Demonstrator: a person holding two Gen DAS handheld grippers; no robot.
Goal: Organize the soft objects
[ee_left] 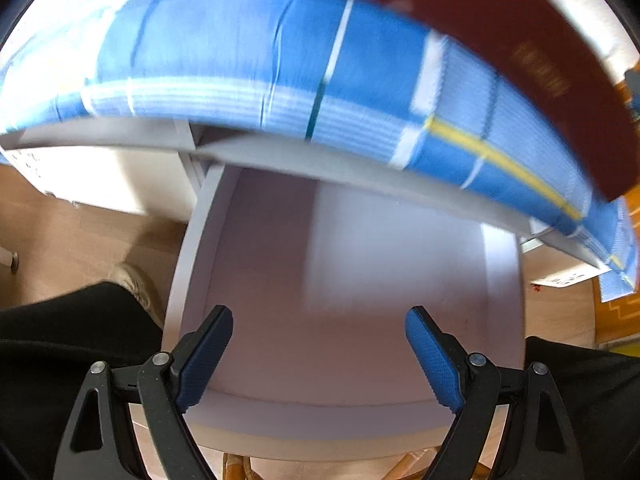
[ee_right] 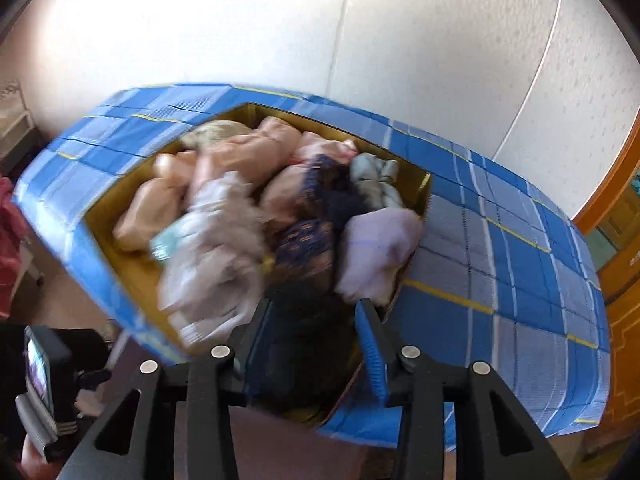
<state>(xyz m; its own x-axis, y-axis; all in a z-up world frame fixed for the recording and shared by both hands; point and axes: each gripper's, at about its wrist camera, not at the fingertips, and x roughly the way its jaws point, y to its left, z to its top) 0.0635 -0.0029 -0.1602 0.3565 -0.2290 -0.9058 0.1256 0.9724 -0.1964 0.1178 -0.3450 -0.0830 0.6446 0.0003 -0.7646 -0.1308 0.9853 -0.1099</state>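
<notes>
Right now, near to far:

Right gripper: the black right gripper with blue ribbed pads (ee_right: 310,354) sits low over the near corner of the box, jaws closed around a dark, blurred piece of cloth (ee_right: 308,344); whether the pads truly pinch it I cannot tell for sure, but it looks held.

Left gripper: the black left gripper with blue textured pads (ee_left: 320,354) is spread wide and holds nothing, hanging above a pale, smooth open drawer (ee_left: 400,320).

Soft objects: a heap of rolled and bunched fabric pieces, peach, lilac, grey-white and navy patterned (ee_right: 256,200), fills a gold-lined rectangular cardboard box (ee_right: 120,240) standing on the blue checked tablecloth with yellow lines (ee_right: 500,264).

Drawer: it lies under the table edge, below the tablecloth overhang (ee_left: 240,60); a dark red box side (ee_left: 520,60) juts over that edge.

Step in hand, as I judge it: lifting one cloth out of the box, probably toward the drawer.

Doing it well: raise straight up and slowly so neighbouring rolls do not drag out; clear the box wall before swinging sideways; keep the idle gripper out of the drawer mouth.

Risk: soft cloth may slip or snag a neighbour.
</notes>
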